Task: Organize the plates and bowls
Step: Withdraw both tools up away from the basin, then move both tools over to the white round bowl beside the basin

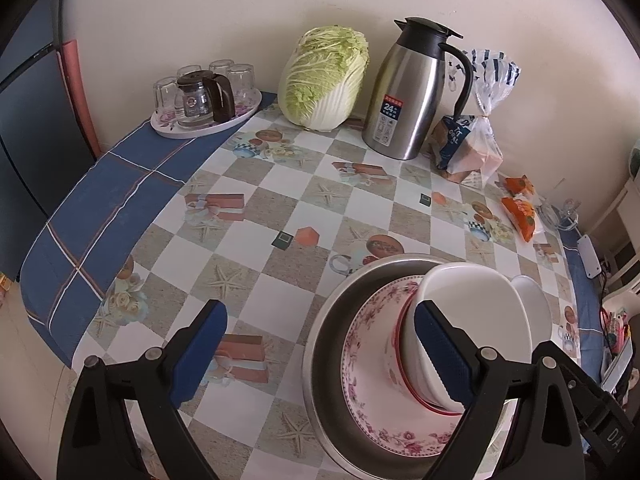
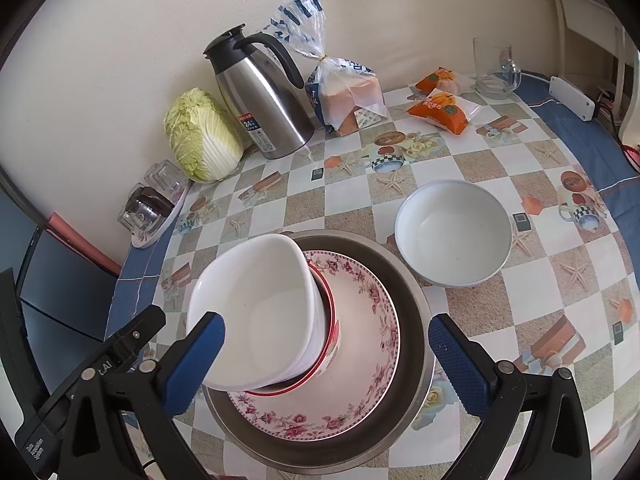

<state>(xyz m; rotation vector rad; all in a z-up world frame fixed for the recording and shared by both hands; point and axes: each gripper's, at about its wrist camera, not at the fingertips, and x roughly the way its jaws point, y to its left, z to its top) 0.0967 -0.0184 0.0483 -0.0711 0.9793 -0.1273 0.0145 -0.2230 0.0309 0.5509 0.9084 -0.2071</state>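
A steel basin (image 2: 418, 312) holds a floral plate (image 2: 360, 344), a red-rimmed bowl (image 2: 333, 338) and, on top, a tilted white bowl (image 2: 260, 312). My right gripper (image 2: 328, 364) is open wide around this stack; its left pad sits by the white bowl's near rim, and the right pad is clear of it. In the left wrist view the same basin (image 1: 332, 320), plate (image 1: 372, 380) and white bowl (image 1: 472, 312) lie at lower right. My left gripper (image 1: 320, 356) is open, its right pad against the bowl's left side. A separate round white bowl (image 2: 454, 236) stands on the table to the right.
Along the wall stand a steel thermos jug (image 2: 260, 104), a cabbage (image 2: 200, 136), a bread bag (image 2: 344, 92) and a tray of glasses (image 1: 204, 100). Orange snack packets (image 2: 440, 112), a glass mug (image 2: 494, 68) and a white power strip (image 2: 572, 98) lie at the far right.
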